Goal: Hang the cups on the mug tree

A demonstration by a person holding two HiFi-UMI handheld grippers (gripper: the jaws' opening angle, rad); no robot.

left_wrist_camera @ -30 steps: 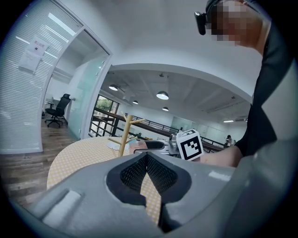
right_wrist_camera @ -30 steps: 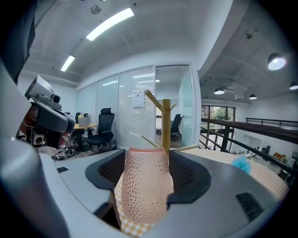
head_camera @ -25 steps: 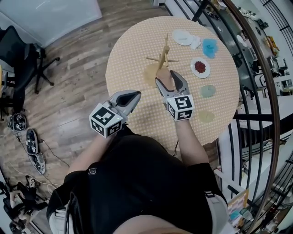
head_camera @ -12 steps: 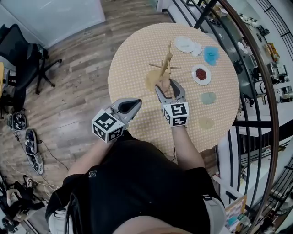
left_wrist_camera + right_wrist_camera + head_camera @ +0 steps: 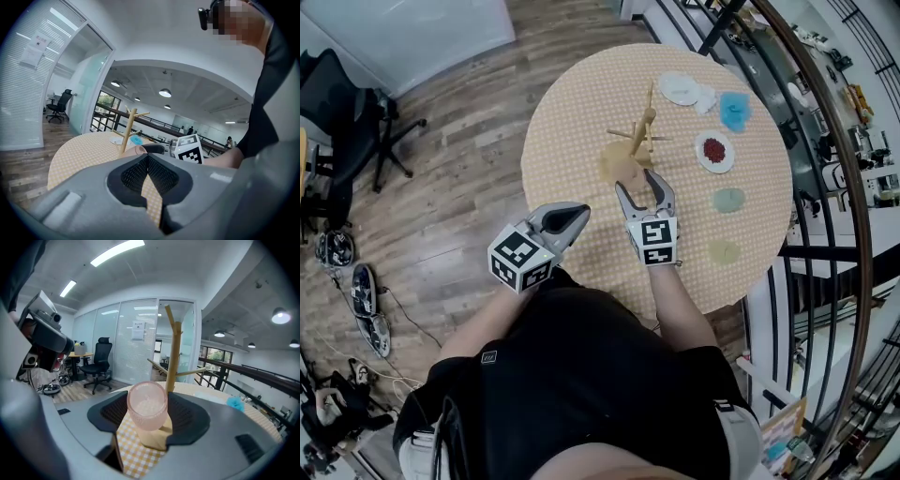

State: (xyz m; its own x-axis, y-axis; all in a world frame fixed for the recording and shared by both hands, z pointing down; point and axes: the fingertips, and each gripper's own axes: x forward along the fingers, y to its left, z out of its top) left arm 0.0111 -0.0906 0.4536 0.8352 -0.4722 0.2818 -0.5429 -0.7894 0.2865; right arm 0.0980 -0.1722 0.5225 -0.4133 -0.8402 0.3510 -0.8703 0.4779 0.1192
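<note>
Pink cup (image 5: 147,407), translucent and dimpled, probably glass or hard plastic: treat it as light, rigid, smooth enough to slip, and liable to chip against the wooden mug tree (image 5: 173,350). You hold it across the body, mouth turned up and back toward the gripper. No handle shows in any view, so judge carefully which side must meet a peg. Your right gripper (image 5: 640,184) has just been closing its jaws with the cup between them and clamps it, pointing slightly downward over the round table (image 5: 572,103), just near of the tree's base. Your left gripper (image 5: 578,214) hangs at the table's near left edge, jaws pressed together on nothing.
</note>
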